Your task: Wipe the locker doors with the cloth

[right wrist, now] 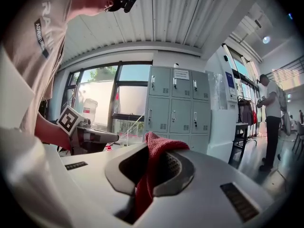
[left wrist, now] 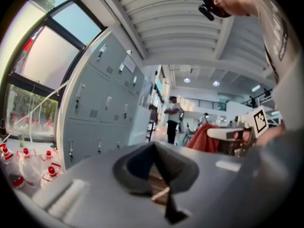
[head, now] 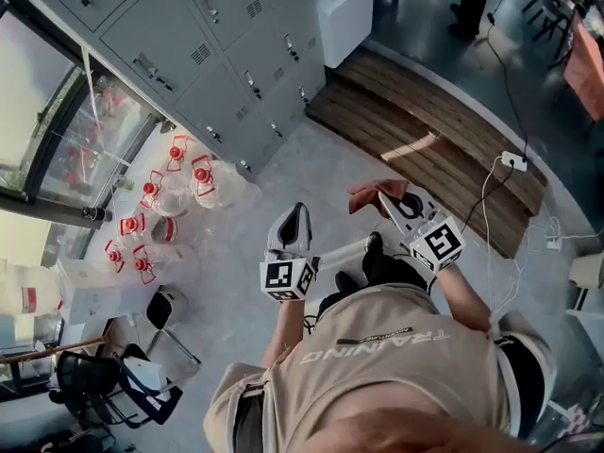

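Note:
The grey locker doors stand at the upper left in the head view, some way ahead of both grippers; they also show in the right gripper view. My right gripper is shut on a red cloth, which bunches up out of the jaws. My left gripper is held level beside it, its jaws meeting with nothing between them. From the left gripper view the red cloth hangs off the right gripper. Neither gripper touches the lockers.
Several clear water bottles with red caps lie on the floor by the window, beside the lockers. A wooden platform with a power strip and cable is to the right. A person stands farther down the hall. A chair is at the lower left.

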The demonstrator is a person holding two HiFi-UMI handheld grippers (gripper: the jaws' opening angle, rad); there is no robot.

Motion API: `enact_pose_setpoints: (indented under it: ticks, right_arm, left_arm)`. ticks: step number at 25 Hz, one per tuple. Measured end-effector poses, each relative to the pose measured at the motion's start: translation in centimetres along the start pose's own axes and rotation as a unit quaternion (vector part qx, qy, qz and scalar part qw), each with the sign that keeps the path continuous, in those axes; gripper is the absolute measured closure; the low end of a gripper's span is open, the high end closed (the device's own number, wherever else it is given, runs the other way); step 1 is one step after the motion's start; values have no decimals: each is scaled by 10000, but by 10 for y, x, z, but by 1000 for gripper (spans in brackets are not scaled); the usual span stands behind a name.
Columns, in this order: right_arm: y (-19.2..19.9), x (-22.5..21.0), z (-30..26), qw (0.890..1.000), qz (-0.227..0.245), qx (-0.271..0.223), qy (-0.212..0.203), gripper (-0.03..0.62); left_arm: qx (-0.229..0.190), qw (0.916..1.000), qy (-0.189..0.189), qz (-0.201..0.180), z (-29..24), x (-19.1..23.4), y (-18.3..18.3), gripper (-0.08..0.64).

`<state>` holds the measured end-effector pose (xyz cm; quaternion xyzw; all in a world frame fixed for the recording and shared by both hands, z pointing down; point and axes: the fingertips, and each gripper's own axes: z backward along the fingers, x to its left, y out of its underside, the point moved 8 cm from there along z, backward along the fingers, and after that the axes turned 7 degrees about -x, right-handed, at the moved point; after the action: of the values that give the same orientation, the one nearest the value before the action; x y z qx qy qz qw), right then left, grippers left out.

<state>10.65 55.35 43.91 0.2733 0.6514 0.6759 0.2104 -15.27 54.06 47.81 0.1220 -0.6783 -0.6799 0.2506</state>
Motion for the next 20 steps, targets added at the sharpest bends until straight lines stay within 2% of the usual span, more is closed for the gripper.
enact_pose_setpoints:
  ticks: [7,14,20]
  right_arm:
    - [15,-65,-21,9991,-410,-110,18,565]
    - [22,-136,-69,9967,-533,-513,-341,565]
    - [32,-195,-102,9937,-705,-630,-602,565]
  left_arm:
    - [167,9995,-173,-188,-50,-1,-9,555]
    - [200,9964,-398,-727,-128,12,-41,555]
    - [100,9938,-687,-871,-183,8,-53,555]
